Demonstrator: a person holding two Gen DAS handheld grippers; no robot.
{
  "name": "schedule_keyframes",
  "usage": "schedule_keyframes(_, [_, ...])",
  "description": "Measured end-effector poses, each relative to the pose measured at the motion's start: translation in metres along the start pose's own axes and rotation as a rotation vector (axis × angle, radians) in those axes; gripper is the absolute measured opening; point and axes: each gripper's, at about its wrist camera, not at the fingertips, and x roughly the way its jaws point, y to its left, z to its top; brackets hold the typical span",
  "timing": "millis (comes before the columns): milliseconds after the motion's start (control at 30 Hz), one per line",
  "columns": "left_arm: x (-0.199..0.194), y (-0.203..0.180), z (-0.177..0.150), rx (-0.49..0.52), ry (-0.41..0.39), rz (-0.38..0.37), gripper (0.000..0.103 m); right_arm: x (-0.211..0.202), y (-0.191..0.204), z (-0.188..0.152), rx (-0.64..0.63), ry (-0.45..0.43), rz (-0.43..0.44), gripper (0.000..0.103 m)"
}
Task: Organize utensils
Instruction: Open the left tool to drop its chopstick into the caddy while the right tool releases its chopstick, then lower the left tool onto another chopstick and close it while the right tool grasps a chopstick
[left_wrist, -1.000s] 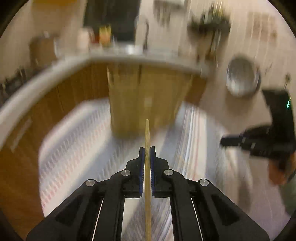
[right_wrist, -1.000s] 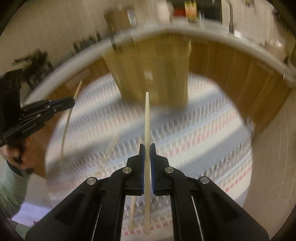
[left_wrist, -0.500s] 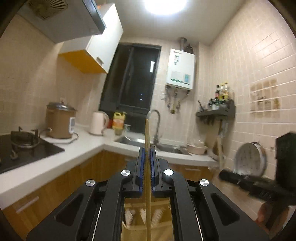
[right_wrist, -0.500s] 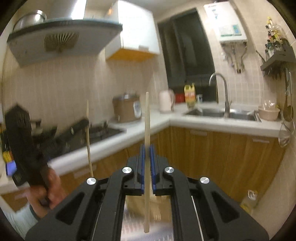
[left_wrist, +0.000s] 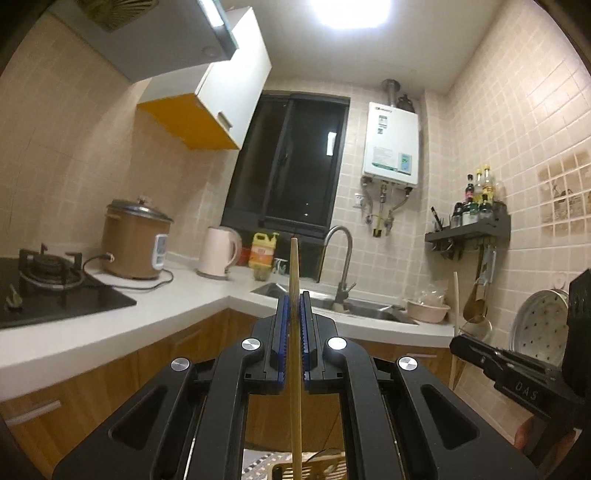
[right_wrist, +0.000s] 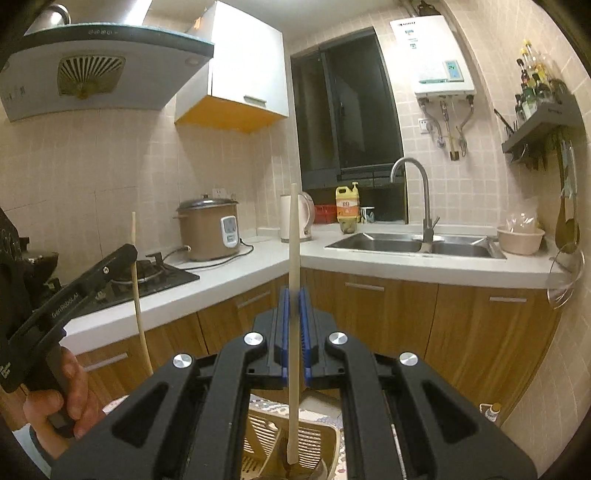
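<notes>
My left gripper (left_wrist: 294, 295) is shut on a tan wooden chopstick (left_wrist: 294, 258) that stands upright between its blue pads. My right gripper (right_wrist: 294, 293) is shut on a paler chopstick (right_wrist: 293, 236), also upright. Both point about level across the kitchen. In the left wrist view the right gripper (left_wrist: 458, 343) shows at the right edge with its pale chopstick (left_wrist: 455, 295). The right wrist view shows the left gripper (right_wrist: 129, 254) at the left, in a person's hand, with its chopstick (right_wrist: 138, 302). A beige slotted basket (right_wrist: 317, 439) sits low under the fingers.
An L-shaped white counter (right_wrist: 406, 264) on wooden cabinets holds a gas stove (left_wrist: 44, 284), a rice cooker (left_wrist: 135, 243), a kettle (left_wrist: 218, 251) and a sink (right_wrist: 413, 243) with a tall faucet. A wall shelf (left_wrist: 469, 227) carries bottles, with ladles hanging below.
Both views have swung up from the striped floor mat and basket to the level kitchen. Both grippers rose, each keeping its chopstick.
</notes>
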Motion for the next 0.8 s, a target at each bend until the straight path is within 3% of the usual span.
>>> schedule_keyframes(267, [0.008,0.007,-0.028,-0.001,0.047,0.004,0.005,0.003,-0.004,-0.024,0.012,0.039,0.02,0.005])
schedule_keyframes(300, [0.007,0.008,-0.028,-0.009,0.054,-0.006,0.007,0.002,-0.005,-0.025,0.022,0.062,0.026,0.007])
schedule_keyframes(333, [0.005,0.01,-0.028,-0.019,0.07,-0.023,0.018,0.001,-0.007,-0.025,0.033,0.077,0.044,0.011])
schedule_keyframes(400, [0.002,0.011,-0.024,-0.023,0.12,-0.039,0.036,-0.006,-0.011,-0.025,0.063,0.096,0.054,0.017])
schedule_keyframes(633, [-0.041,0.018,-0.012,-0.03,0.242,-0.083,0.04,-0.052,-0.001,-0.019,0.051,0.176,0.059,0.018])
schedule_keyframes(800, [-0.071,0.021,-0.006,-0.071,0.444,-0.112,0.043,-0.091,0.016,-0.012,0.02,0.316,0.056,0.018])
